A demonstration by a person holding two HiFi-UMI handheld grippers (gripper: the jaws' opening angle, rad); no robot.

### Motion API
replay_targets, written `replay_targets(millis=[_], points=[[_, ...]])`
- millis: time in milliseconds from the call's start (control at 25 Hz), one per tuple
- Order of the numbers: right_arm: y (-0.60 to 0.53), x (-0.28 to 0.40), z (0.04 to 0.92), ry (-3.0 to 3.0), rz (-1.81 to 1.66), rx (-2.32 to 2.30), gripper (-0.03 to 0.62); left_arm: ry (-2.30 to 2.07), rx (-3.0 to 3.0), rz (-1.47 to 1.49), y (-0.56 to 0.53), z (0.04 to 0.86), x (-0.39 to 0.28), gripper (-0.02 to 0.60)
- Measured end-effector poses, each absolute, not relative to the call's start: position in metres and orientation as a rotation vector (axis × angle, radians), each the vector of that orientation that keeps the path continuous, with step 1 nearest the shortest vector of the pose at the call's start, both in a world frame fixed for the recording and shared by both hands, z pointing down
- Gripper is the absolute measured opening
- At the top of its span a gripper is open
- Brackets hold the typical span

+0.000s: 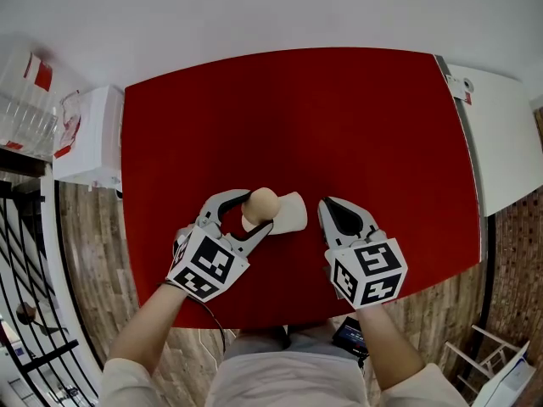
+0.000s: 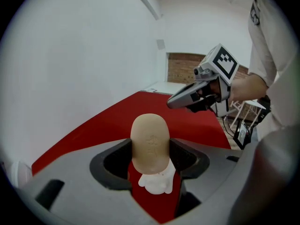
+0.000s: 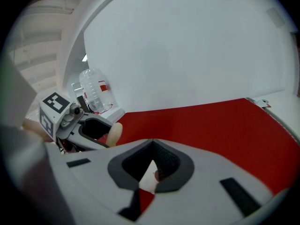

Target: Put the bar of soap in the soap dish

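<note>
The fingers of the left gripper (image 1: 254, 215) grasp the bar of soap (image 1: 261, 202), with the white soap dish (image 1: 293, 214) just under them on the red bench (image 1: 339, 117). The right gripper (image 1: 326, 205), fingers clenched on nothing, is just beside the dish

A smooth beige oval bar of soap (image 1: 261, 203) stands on end, pinched between the jaws of the left gripper (image 1: 257, 211), directly over one end of a white soap dish (image 1: 290, 213). The dish lies empty on the red desk (image 1: 339, 125), near the middle of its front edge.
</note>
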State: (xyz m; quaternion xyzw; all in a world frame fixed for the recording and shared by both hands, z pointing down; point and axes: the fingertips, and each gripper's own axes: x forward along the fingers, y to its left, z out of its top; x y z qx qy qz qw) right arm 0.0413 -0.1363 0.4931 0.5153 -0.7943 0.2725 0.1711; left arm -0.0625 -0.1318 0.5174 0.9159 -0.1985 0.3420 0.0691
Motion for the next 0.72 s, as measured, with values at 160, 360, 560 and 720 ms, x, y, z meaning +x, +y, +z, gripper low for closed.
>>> replay_targets(millis=[160, 360, 560, 720], points=[[-0.133, 0.045, 0.495, -2.241, 0.788, 1.480, 0.003, -0.417, 2.802, 1.189, -0.125, 0.529, -0.060, 0.261], [-0.128, 0.055, 0.497, -2.226, 0.801, 1.499, 0.003, -0.243, 2.839, 1.335, -0.114, 0.540, -0.053, 0.261], [-0.128, 0.054, 0.497, -2.223, 0.807, 1.511, 0.003, -0.195, 2.835, 1.339, -0.108, 0.546, -0.048, 0.261], [-0.127, 0.057, 0.497, -2.224, 0.809, 1.513, 0.003, -0.178, 2.831, 1.344, -0.105, 0.550, -0.044, 0.261]])
